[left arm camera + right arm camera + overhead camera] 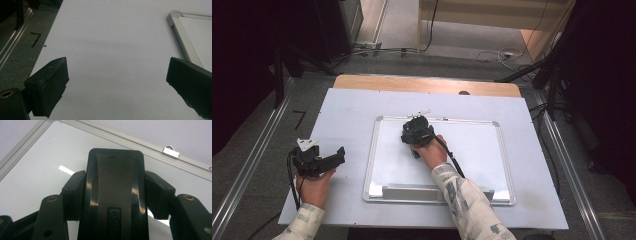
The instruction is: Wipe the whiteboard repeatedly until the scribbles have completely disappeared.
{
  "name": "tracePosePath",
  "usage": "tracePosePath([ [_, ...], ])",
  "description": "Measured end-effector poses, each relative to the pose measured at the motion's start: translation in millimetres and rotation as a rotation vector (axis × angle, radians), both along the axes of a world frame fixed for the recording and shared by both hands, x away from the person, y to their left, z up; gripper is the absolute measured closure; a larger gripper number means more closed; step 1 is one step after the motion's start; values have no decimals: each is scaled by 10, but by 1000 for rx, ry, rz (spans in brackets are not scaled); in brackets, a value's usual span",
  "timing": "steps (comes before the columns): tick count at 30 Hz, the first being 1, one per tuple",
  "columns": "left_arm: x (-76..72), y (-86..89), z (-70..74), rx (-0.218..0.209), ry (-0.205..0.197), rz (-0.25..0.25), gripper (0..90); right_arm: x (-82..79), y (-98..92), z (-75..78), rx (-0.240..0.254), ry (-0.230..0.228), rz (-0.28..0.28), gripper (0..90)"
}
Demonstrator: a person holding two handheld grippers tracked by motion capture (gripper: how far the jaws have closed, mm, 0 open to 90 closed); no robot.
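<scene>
A white board with a silver frame [372, 150] lies flat on the table. My right gripper [414, 134] stands over its upper left part, pointing at the far edge. In the right gripper view the right gripper [116, 185] is shut on a black board eraser [115, 165] with a grey felt-like face, and the pads press on its two sides just above the board [37, 175]. My left gripper [337, 156] rests to the left of the board, held in a hand. The left gripper [117, 70] is open with only bare table between its fingers.
A white sheet [347, 115] covers the table, with a wooden strip [427, 84] at the far edge. The board has a pen tray [432, 192] along its near edge and a small metal hanger [170, 151] on its far edge. Cables and dark stands lie on the floor beyond.
</scene>
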State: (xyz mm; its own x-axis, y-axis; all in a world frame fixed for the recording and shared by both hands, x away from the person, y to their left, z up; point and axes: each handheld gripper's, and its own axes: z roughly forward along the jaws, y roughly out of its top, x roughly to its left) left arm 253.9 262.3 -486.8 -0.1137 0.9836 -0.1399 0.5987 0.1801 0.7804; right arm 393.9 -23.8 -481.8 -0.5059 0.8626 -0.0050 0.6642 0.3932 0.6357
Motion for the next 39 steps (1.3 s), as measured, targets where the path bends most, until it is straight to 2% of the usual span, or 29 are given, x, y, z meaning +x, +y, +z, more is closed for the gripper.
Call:
tracePosePath([
  [4,-2,1,3,2,-1,-1,46,33,-74,2,-2,-1,-14,373],
  [17,5,-15,-2,7,2,1,46,146,-511,15,-4,1,-100,373],
  [23,2,-19,5,10,2,-2,46,117,-436,17,-17,0,-93,375],
  [32,2,-13,3,6,3,-4,46,-29,-99,9,-24,1,1,374],
  [39,1,-6,-2,4,3,0,46,-100,-167,7,-13,10,20,374],
])
